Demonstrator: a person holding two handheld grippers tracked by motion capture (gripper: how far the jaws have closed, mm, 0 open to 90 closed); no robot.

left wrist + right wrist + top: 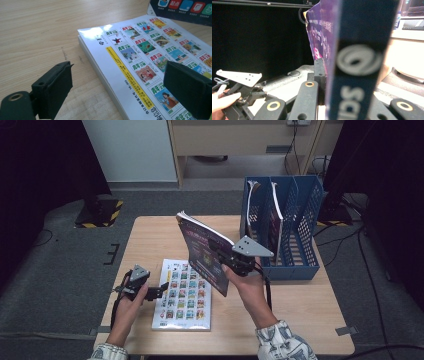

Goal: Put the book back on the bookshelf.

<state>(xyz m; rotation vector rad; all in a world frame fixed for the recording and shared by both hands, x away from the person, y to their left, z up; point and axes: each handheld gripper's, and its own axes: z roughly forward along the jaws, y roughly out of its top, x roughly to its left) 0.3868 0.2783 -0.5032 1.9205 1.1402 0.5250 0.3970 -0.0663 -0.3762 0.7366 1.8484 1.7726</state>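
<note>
My right gripper (231, 256) pinches the purple magazine (202, 251) upright above the table's (300, 305) middle, spine clamped tight. The blue file rack (282, 227) stands at two o'clock from it, two magazines already slotted. I judge this the carrying step; next it needs tipping over a free slot. At eight o'clock, my left gripper (150, 292), jaws spread, flanks the white magazine (184, 296) lying flat.

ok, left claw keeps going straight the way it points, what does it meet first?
Probably the white magazine lying flat on the table. The left claw stands open over its near edge, one jaw above the cover, the other over bare wood. Depth is unclear.
</note>
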